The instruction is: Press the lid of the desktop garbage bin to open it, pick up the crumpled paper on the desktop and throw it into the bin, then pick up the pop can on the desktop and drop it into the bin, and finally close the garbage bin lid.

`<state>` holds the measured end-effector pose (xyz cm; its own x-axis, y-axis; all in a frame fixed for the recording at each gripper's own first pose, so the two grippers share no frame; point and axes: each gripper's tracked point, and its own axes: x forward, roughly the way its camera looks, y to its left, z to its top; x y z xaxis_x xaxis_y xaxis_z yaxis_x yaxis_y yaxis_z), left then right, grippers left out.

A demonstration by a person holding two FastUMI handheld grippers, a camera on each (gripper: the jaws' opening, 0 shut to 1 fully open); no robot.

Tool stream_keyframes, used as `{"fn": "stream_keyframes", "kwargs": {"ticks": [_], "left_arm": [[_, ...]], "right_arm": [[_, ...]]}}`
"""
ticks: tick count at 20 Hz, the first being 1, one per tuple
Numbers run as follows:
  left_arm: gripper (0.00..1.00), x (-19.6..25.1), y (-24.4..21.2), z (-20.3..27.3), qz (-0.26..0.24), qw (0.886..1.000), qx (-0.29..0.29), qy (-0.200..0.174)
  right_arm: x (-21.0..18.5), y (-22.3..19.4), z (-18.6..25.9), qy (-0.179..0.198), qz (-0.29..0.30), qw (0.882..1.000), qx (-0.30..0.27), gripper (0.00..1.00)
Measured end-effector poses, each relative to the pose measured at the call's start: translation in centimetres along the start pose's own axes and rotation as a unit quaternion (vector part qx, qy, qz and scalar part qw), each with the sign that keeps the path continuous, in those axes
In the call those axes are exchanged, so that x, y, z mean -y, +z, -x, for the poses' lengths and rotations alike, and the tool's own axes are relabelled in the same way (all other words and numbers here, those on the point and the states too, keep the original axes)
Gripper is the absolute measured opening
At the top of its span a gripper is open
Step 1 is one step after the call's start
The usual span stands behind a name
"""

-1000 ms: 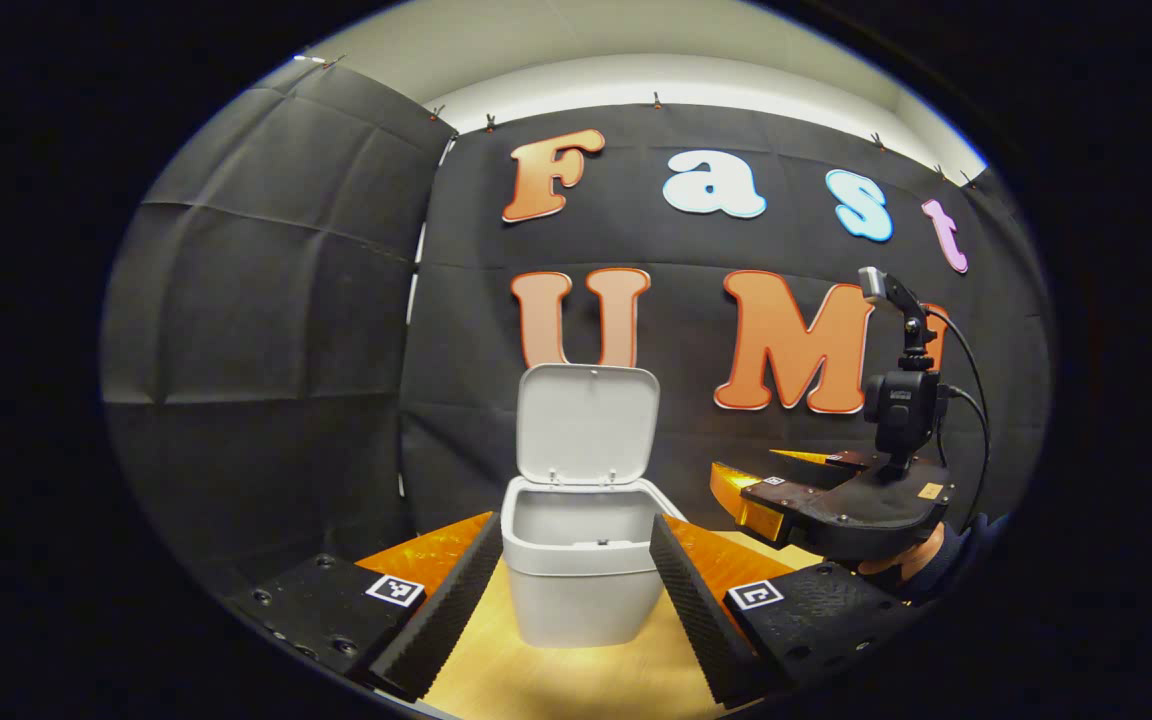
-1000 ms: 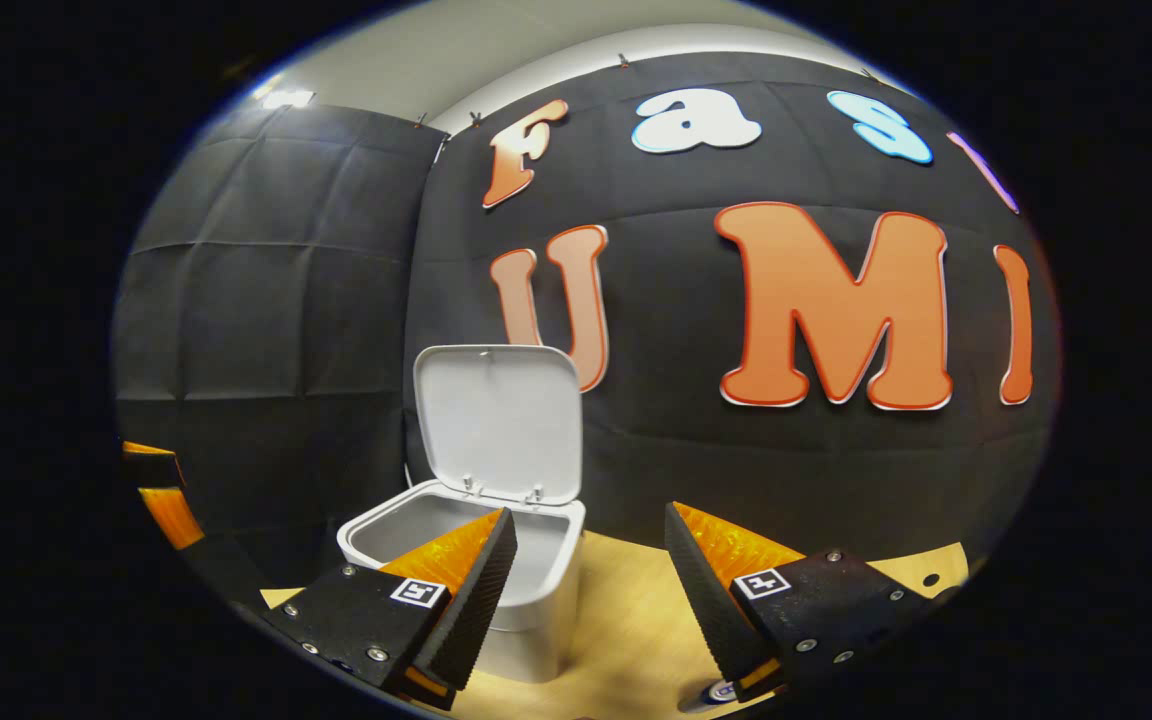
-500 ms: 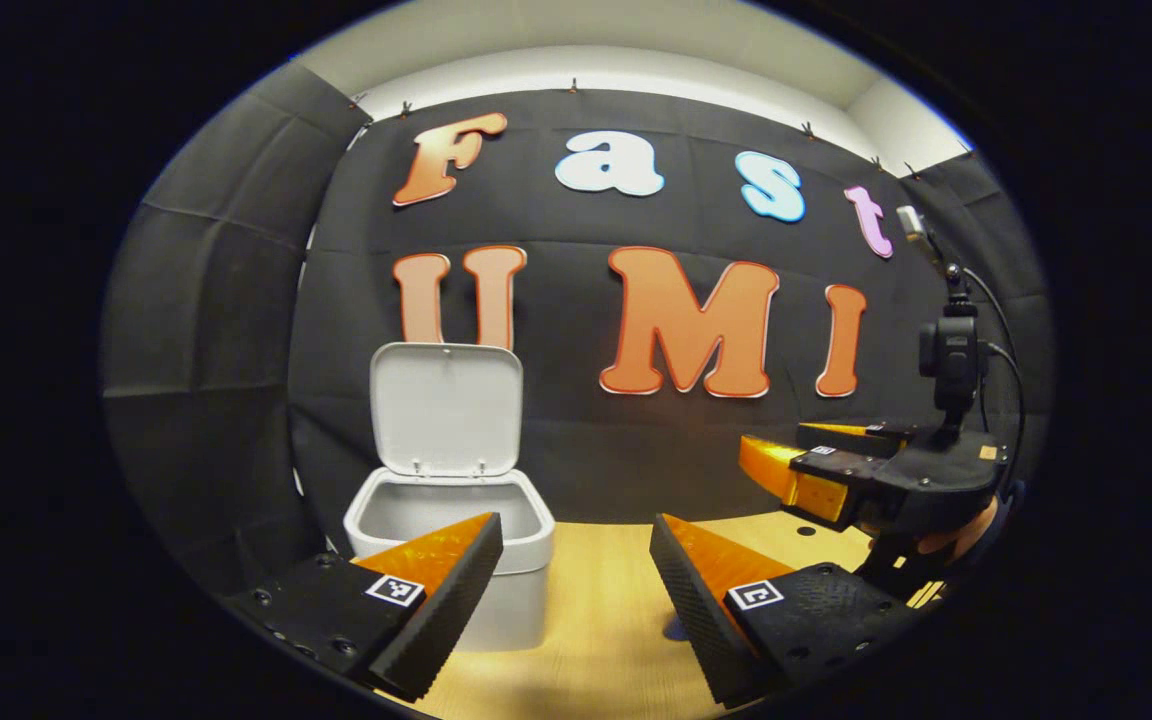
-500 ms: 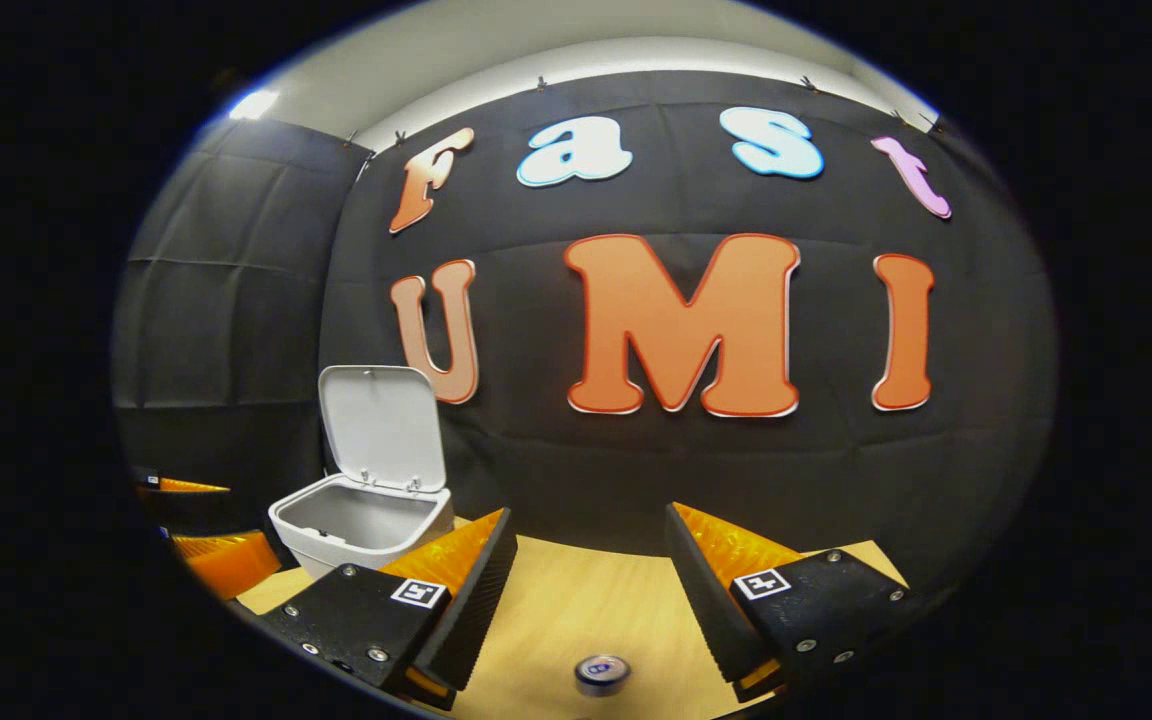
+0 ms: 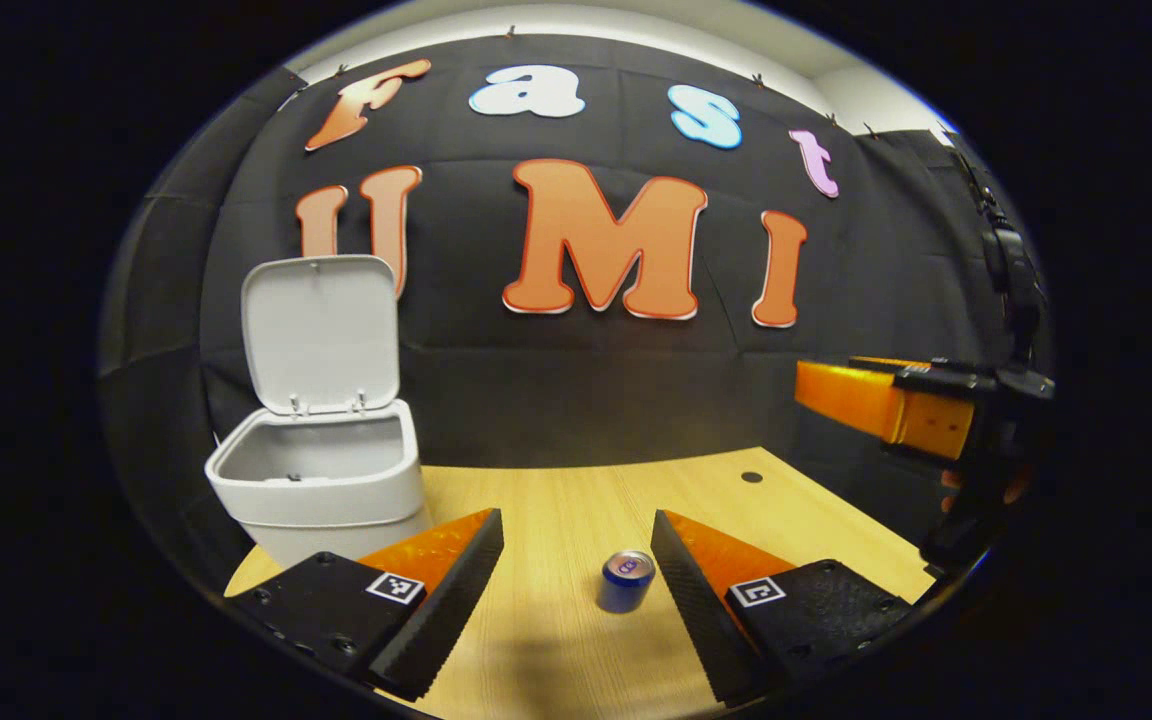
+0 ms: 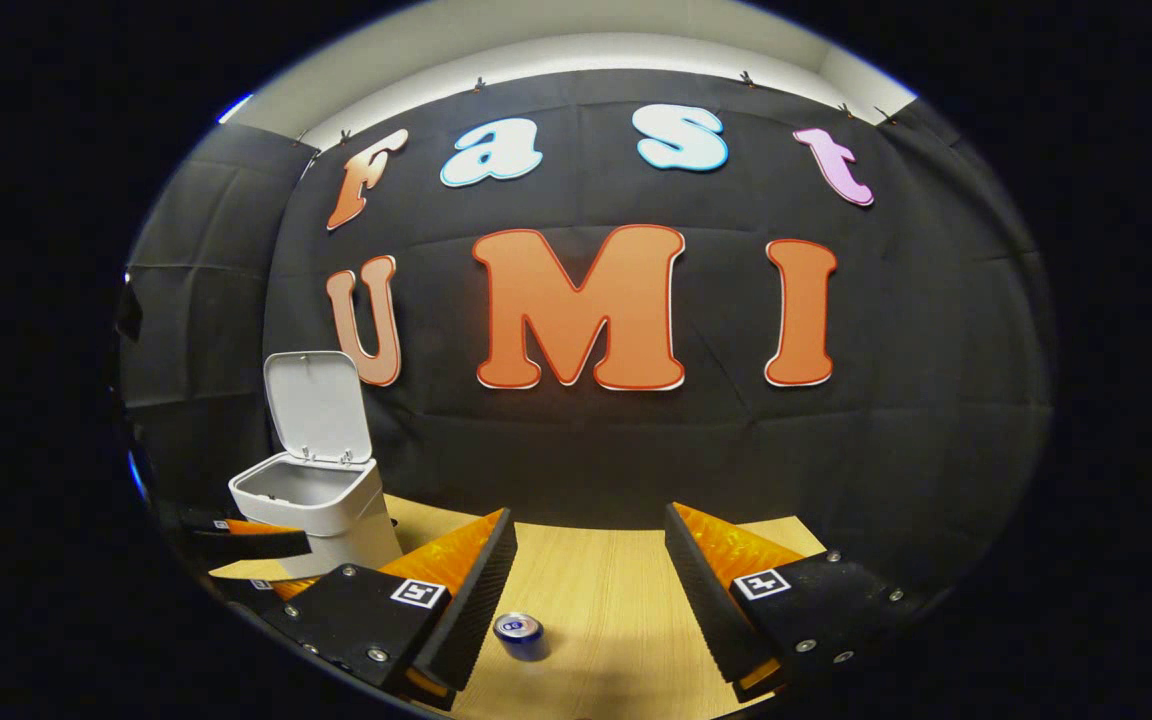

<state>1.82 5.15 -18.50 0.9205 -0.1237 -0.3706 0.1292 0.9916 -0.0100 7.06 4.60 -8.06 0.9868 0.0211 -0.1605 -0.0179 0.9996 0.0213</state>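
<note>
A white bin [image 5: 321,485] stands at the left of the wooden table with its lid [image 5: 319,334] raised upright; in the right gripper view the bin [image 6: 311,510] sits at the far left. A blue pop can [image 5: 626,580] stands upright on the table, just inside the right finger of my left gripper [image 5: 576,575], which is open and apart from it. In the right gripper view the can [image 6: 520,635] stands by the left finger of my right gripper [image 6: 586,585], also open and empty. The right gripper [image 5: 896,405] shows at the right edge of the left gripper view. The bin's inside is mostly hidden.
The wooden table [image 5: 576,490] runs back to the black cloth wall. A small dark hole [image 5: 752,477] marks the table towards the right. The left gripper's fingers [image 6: 236,540] reach in low at the left of the right gripper view, in front of the bin.
Both views have swung right, so the bin slid to the left. The pop can has come into view between the left gripper's fingers. Both grippers stay open.
</note>
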Motion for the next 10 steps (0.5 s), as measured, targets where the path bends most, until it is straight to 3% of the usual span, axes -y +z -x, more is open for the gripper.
{"fn": "stream_keyframes", "kwargs": {"ticks": [7, 10], "left_arm": [[0.97, 4.8, -10.4, -5.1, -0.001, 0.990, -0.128, -0.061], [0.97, 5.1, -14.1, -7.4, -0.004, 0.985, -0.162, -0.066]], "right_arm": [[3.4, -1.7, 2.0, -0.036, 0.014, 0.999, -0.026, 0.89], [4.7, -2.2, 2.7, -0.054, 0.020, 0.998, -0.035, 0.89]]}}
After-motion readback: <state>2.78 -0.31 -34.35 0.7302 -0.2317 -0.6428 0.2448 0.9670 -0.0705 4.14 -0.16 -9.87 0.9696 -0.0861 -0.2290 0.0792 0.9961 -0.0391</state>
